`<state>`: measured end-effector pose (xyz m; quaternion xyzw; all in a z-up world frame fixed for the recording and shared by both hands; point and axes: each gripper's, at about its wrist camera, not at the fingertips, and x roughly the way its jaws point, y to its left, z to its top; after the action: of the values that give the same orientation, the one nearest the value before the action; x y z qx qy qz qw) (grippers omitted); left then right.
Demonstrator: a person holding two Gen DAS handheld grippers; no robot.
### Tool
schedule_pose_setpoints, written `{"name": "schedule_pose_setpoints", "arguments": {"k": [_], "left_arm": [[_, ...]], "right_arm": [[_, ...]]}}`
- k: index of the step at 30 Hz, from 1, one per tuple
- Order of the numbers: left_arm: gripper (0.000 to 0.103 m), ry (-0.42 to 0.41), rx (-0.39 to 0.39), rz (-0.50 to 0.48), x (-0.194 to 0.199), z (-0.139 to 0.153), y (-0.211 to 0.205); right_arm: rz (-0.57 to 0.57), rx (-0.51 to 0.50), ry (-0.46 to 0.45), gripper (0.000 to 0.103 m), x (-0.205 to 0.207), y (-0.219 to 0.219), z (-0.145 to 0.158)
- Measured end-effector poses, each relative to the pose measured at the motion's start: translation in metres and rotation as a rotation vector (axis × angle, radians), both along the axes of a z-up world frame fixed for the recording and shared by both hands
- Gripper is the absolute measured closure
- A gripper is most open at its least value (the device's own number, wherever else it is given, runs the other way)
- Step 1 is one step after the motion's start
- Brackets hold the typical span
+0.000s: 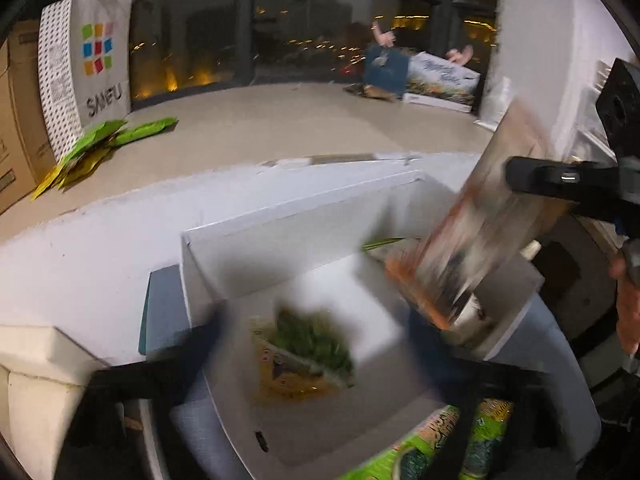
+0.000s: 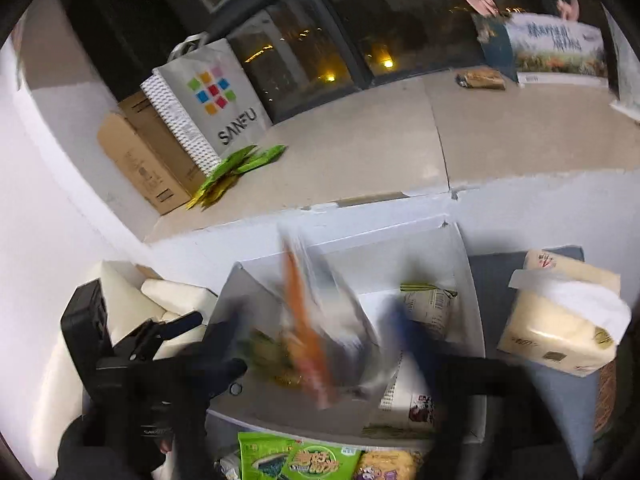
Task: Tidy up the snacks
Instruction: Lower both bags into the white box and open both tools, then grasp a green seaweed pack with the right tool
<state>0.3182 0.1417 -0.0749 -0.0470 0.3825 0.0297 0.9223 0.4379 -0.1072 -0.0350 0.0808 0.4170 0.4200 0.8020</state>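
Observation:
An open white box (image 1: 280, 216) sits below a ledge. My left gripper (image 1: 312, 356) is open over it, its blurred fingers (image 1: 180, 360) spread wide. A green and yellow snack packet (image 1: 304, 356) lies blurred on the box floor between them. In the right wrist view my right gripper (image 2: 316, 340) is open too, fingers (image 2: 224, 344) blurred and far apart. An orange and silver packet (image 2: 316, 320) stands tilted between them over the box (image 2: 460, 264), clear of both fingers. In the left wrist view the same packet (image 1: 480, 240) is at the right, crossed by a black finger.
Two more packets (image 2: 428, 304) lie inside the box. Green snack bags (image 2: 304, 460) sit at its near edge. A tissue pack (image 2: 560, 328) is to the right. On the ledge: a SANFU paper bag (image 1: 88, 68), a cardboard box (image 1: 16, 120), green packets (image 1: 108, 136).

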Motion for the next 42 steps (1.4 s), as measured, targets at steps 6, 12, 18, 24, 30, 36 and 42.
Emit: {"name": "schedule_pose_setpoints", "arguments": {"k": [6, 12, 18, 24, 30, 36, 42], "left_arm": [[0.0, -0.003, 0.015, 0.032, -0.006, -0.007, 0.006], [0.0, -0.057, -0.017, 0.03, -0.035, 0.008, 0.004], [0.0, -0.141, 0.031, 0.003, -0.085, 0.032, -0.017], [0.0, -0.228, 0.019, -0.008, -0.155, 0.051, -0.041], [0.0, -0.263, -0.001, -0.004, -0.218, 0.053, -0.059], [0.0, -0.243, -0.067, 0.017, -0.261, 0.033, -0.071], [0.0, -0.2, -0.096, -0.009, -0.289, 0.008, -0.089]], "right_arm": [[-0.054, 0.001, -0.016, 0.0, 0.003, -0.006, -0.007], [-0.078, 0.009, -0.069, 0.0, -0.014, -0.023, 0.008], [-0.029, 0.042, -0.17, 0.0, -0.065, -0.047, 0.037], [0.017, 0.026, -0.335, 0.0, -0.139, -0.078, 0.062], [0.009, -0.002, -0.456, 0.0, -0.203, -0.119, 0.064], [-0.031, -0.039, -0.462, 0.0, -0.246, -0.154, 0.038], [-0.044, -0.079, -0.343, 0.0, -0.265, -0.172, -0.004]]}}
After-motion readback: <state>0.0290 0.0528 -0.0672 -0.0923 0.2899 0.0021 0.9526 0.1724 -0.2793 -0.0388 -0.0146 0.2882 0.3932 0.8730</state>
